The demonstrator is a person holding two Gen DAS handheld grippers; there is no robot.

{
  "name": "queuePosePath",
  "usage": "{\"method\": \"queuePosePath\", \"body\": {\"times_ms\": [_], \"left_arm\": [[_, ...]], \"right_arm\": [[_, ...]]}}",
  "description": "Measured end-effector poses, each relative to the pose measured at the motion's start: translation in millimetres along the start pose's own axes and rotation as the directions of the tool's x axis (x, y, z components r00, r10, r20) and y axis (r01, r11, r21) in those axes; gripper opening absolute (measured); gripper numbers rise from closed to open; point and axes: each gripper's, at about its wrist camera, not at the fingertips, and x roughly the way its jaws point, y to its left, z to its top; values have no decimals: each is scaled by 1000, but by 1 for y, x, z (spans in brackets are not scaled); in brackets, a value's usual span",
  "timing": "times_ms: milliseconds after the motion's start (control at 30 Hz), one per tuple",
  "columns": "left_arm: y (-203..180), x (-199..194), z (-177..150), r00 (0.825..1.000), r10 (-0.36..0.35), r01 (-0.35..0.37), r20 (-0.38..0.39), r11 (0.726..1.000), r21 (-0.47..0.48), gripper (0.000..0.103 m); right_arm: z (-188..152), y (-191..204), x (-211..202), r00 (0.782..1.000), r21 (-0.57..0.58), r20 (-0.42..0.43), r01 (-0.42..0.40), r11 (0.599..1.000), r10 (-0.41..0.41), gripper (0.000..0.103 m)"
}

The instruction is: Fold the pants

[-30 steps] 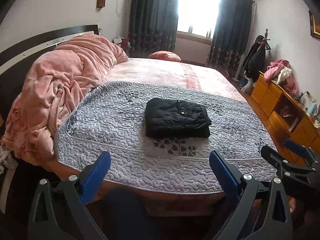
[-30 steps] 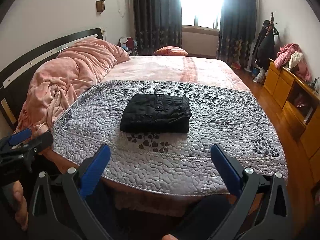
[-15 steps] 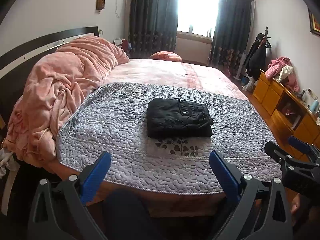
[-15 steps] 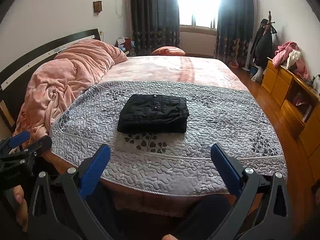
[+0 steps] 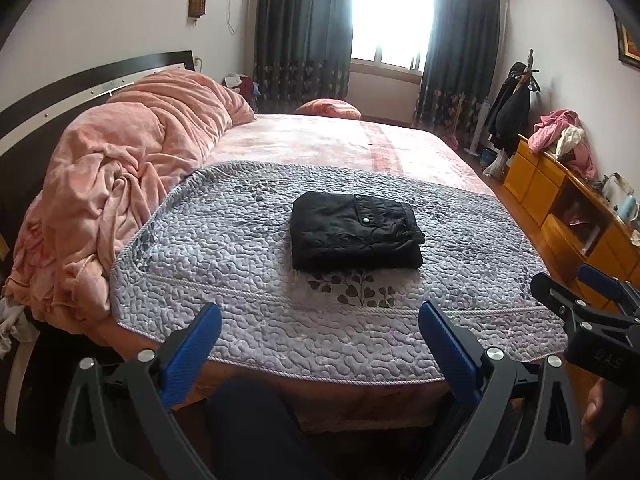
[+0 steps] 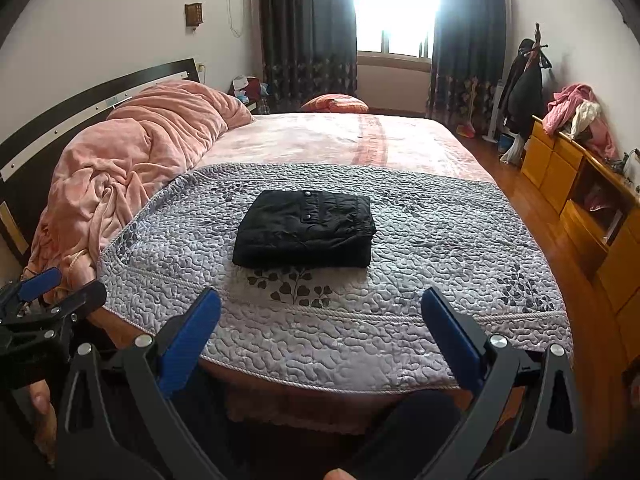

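Note:
Black pants (image 5: pixel 354 232) (image 6: pixel 306 234) lie folded into a compact rectangle in the middle of a grey quilted cover (image 5: pixel 240 280) (image 6: pixel 440 248) on the bed. My left gripper (image 5: pixel 320 344) hangs open, back from the bed's near edge, holding nothing. In its view the right gripper (image 5: pixel 592 308) shows at the right edge. My right gripper (image 6: pixel 320 340) is open too, well short of the pants and empty. The left gripper (image 6: pixel 44 300) appears at the left edge of the right wrist view.
A crumpled pink duvet (image 5: pixel 120 176) (image 6: pixel 132 152) is heaped along the left by the dark headboard (image 6: pixel 60 116). Yellow wooden drawers (image 5: pixel 560 204) (image 6: pixel 580 184) with piled clothes line the right wall over a wooden floor. A coat rack (image 6: pixel 528 80) stands near the curtained window.
Both grippers have drifted slightly back and to the left from the bed, staying open. The folded pants have not moved.

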Motion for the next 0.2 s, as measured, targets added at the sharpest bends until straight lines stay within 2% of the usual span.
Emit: {"method": "queuePosePath", "body": {"times_ms": [200], "left_arm": [[1, 1, -1, 1000, -3, 3, -3, 1000, -4, 99]], "right_arm": [[0, 1, 0, 1000, -1, 0, 2, 1000, -2, 100]]}}
